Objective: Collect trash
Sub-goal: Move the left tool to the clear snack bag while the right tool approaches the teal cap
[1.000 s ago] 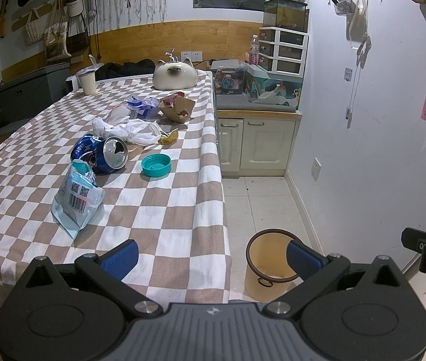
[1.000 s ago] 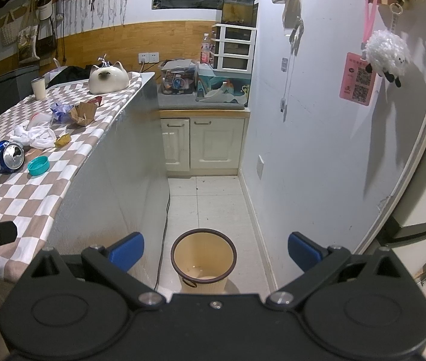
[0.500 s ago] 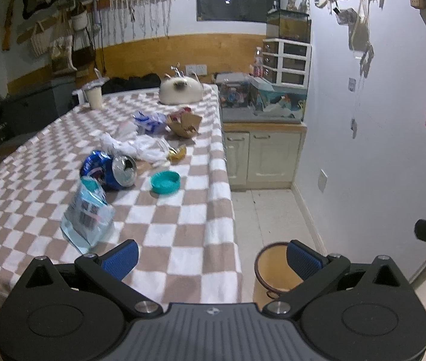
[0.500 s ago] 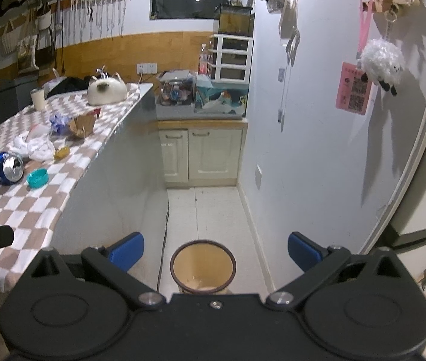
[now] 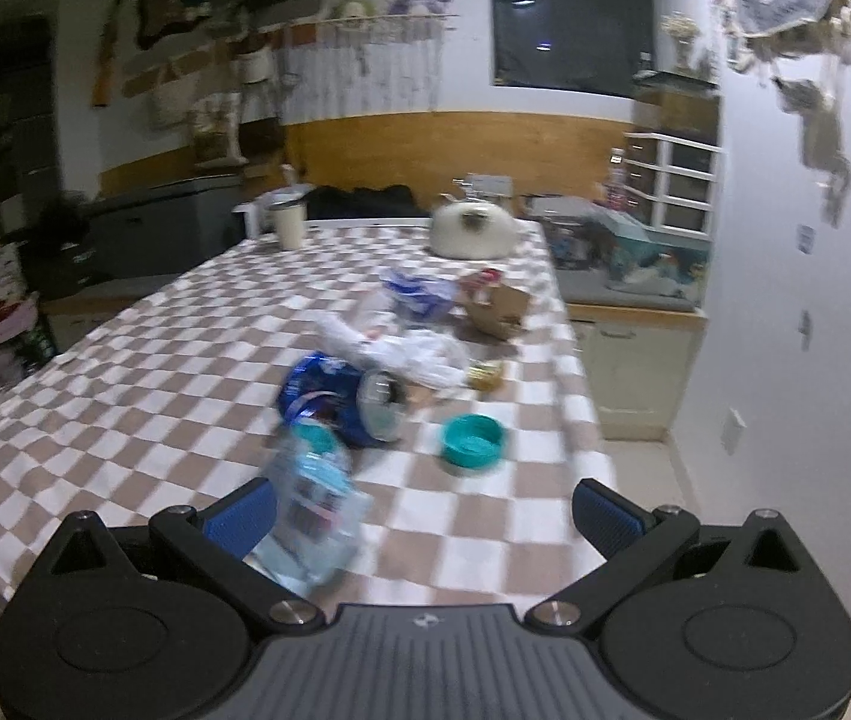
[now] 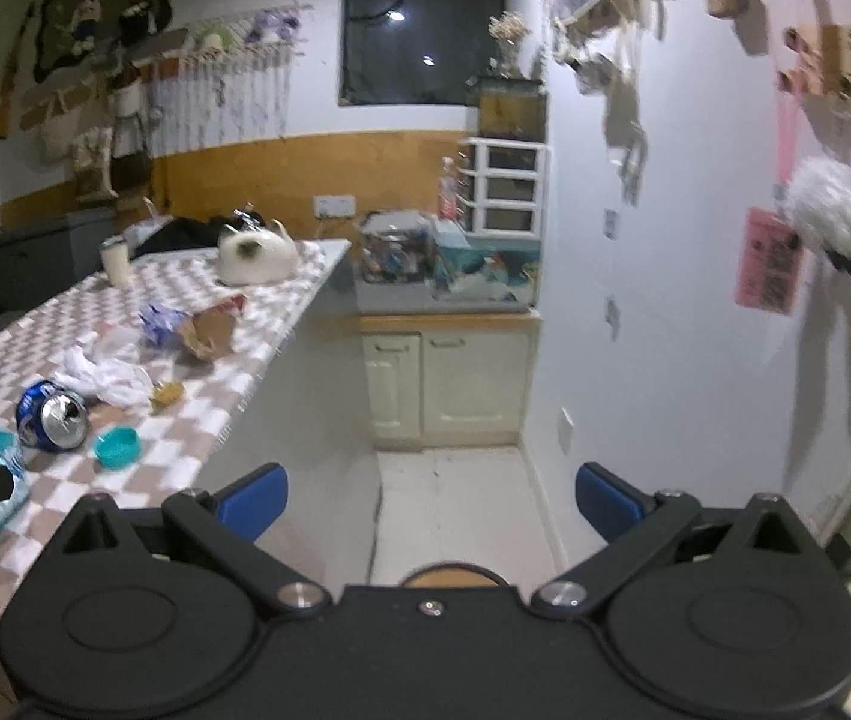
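Two hand-held grippers face a checkered table (image 5: 143,372) strewn with litter, neither holding anything. The left gripper (image 5: 422,513), jaws spread wide and empty, hangs over the table's near edge, with a pale blue plastic packet (image 5: 311,516) lying just inside its left finger, the packet's long axis running roughly away from the jaws toward a crushed blue can (image 5: 335,399). Just right of the can sits a teal lid (image 5: 470,439); beyond the can lie crumpled white wrappers (image 5: 413,354) and a torn brown carton (image 5: 494,306). The right gripper (image 6: 431,501), equally wide open and empty, points past the table's right side at the floor, where only the rim of a yellow bin (image 6: 452,576) shows. The left gripper is plainly the nearer to the packet, which would likely need only a small shift left to centre it between the fingers.
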A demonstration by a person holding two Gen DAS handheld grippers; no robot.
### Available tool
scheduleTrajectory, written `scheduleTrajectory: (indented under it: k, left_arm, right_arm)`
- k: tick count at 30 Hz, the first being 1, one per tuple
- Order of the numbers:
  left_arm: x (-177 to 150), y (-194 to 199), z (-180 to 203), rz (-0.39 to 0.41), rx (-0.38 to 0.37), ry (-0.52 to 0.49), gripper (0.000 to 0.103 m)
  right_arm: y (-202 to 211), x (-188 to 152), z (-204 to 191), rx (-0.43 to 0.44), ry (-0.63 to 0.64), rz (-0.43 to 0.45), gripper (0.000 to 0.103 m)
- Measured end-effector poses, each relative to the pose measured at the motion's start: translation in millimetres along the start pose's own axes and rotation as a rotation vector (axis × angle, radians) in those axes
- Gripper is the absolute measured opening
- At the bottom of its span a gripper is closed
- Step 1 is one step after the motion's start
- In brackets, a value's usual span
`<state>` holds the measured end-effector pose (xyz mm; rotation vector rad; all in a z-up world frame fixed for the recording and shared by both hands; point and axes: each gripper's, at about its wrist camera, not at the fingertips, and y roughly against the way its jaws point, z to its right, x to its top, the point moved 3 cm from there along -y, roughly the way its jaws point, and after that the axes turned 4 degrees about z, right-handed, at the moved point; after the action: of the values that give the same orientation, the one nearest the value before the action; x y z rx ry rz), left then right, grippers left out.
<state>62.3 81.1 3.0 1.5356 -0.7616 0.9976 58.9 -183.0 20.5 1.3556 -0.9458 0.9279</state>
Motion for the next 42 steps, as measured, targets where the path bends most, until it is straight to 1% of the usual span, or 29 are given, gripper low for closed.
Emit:
scheduleTrajectory:
  k: [5, 10, 14, 17, 22, 25, 27, 30, 32, 33, 34, 37, 42]
  left_arm:
    - [2.9, -24.6, -33.1, -0.022, 0.09, 0.045, 0.103]
    - [0.0, -54.1, -69.1, -0.064, 0.186, 0.11, 0.103]
    - [-4.0, -73.1, -84.8, -0.098, 0.224, 0.141, 0.103]
    - [-7.3, -88.3, -89.5, -0.113, 0.214, 0.159, 0.103]
    - [-6.8, -101.6, -85.8, -0.112, 0.15, 0.18, 0.103]
    - [-3.7, -107.5, -84.7, -0.094, 0.157, 0.192, 0.103]
    - [-4.5, -113.1, -85.6, -0.098, 0.165, 0.2, 0.103]
    - [-14.3, -122.6, -89.7, -0.137, 0.153, 0.232, 0.103]
    - [-23.9, -128.4, -94.8, -0.185, 0.145, 0.277, 0.103]
    - [-29.5, -130.4, -98.5, -0.205, 0.127, 0.311, 0.103]
    - [-32.4, -129.5, -100.4, -0.196, 0.121, 0.321, 0.103]
    - [-37.3, -125.1, -100.5, -0.186, 0.151, 0.291, 0.103]
    - [-44.8, -116.7, -97.4, -0.165, 0.145, 0.236, 0.103]
  right_arm:
    - [-18.5, 11.4, -22.4, 0.06, 0.009, 0.048, 0.103]
    - [-38.9, 17.6, -46.7, 0.12, 0.026, 0.077, 0.103]
    - [-53.8, 13.3, -68.9, 0.178, 0.049, 0.087, 0.103]
    - [-63.1, 7.1, -86.5, 0.231, 0.086, 0.094, 0.103]
    - [-76.4, -2.6, -110.3, 0.26, 0.144, 0.121, 0.103]
    - [-85.5, -4.9, -118.2, 0.297, 0.139, 0.095, 0.103]
    - [-93.7, -4.4, -121.7, 0.328, 0.125, 0.084, 0.103]
    - [-103.2, -3.6, -126.7, 0.384, 0.113, 0.112, 0.103]
    - [-110.0, -3.5, -133.5, 0.398, 0.135, 0.118, 0.103]
    - [-113.8, -3.5, -136.6, 0.403, 0.146, 0.112, 0.103]
    - [-117.8, -3.6, -139.0, 0.413, 0.153, 0.106, 0.103]
    - [-129.5, -4.8, -149.3, 0.451, 0.177, 0.092, 0.103]
    - [-147.1, -10.8, -169.9, 0.487, 0.238, 0.058, 0.103]
